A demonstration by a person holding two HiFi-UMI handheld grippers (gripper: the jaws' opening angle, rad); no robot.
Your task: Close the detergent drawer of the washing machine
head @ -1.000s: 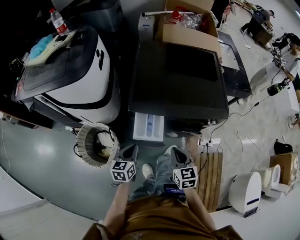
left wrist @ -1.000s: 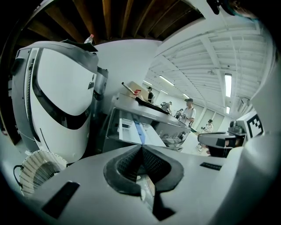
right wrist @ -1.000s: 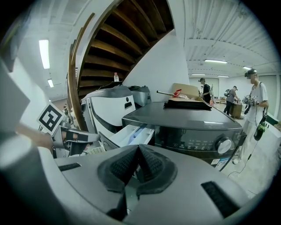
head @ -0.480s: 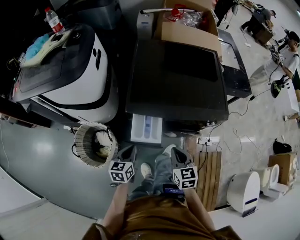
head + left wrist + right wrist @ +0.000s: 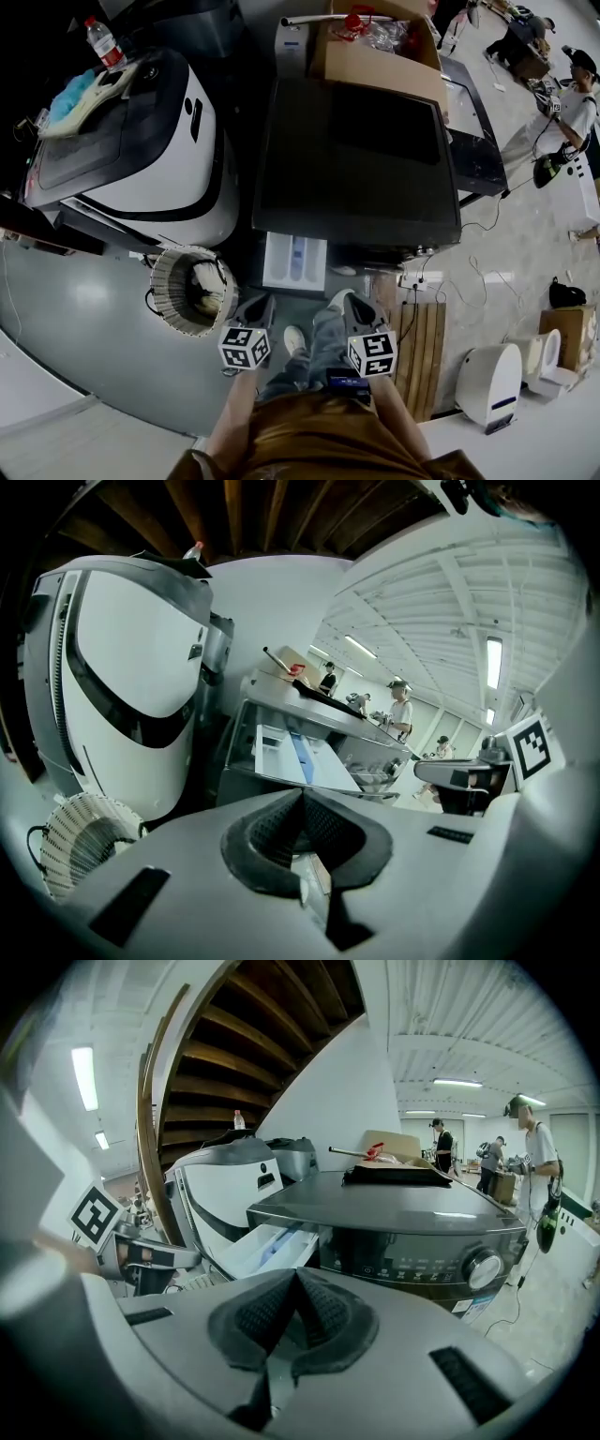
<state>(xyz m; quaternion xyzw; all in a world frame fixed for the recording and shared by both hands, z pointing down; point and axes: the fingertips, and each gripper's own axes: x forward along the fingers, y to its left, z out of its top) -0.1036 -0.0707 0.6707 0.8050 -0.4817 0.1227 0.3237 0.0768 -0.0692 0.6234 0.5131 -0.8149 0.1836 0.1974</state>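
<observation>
A dark grey washing machine point(image 5: 356, 159) stands in front of me. Its white detergent drawer point(image 5: 295, 262) with a blue insert is pulled out at the front left; it also shows in the left gripper view point(image 5: 295, 757) and the right gripper view point(image 5: 267, 1246). My left gripper point(image 5: 255, 309) hangs below and just left of the drawer, apart from it, jaws shut with nothing between them. My right gripper point(image 5: 361, 309) is held below the machine's front, to the right of the drawer, also shut and empty. The control panel with its dial point(image 5: 483, 1267) faces the right gripper.
A white-and-black machine point(image 5: 141, 159) stands to the left, with a round wicker basket point(image 5: 192, 289) on the floor before it. A cardboard box point(image 5: 375, 47) lies on the washer's back. Wooden slats point(image 5: 422, 347) and cables lie at right. People stand at the far right.
The head view has shifted slightly; both grippers stay almost where they were, below the open drawer. The drawer has not moved.
</observation>
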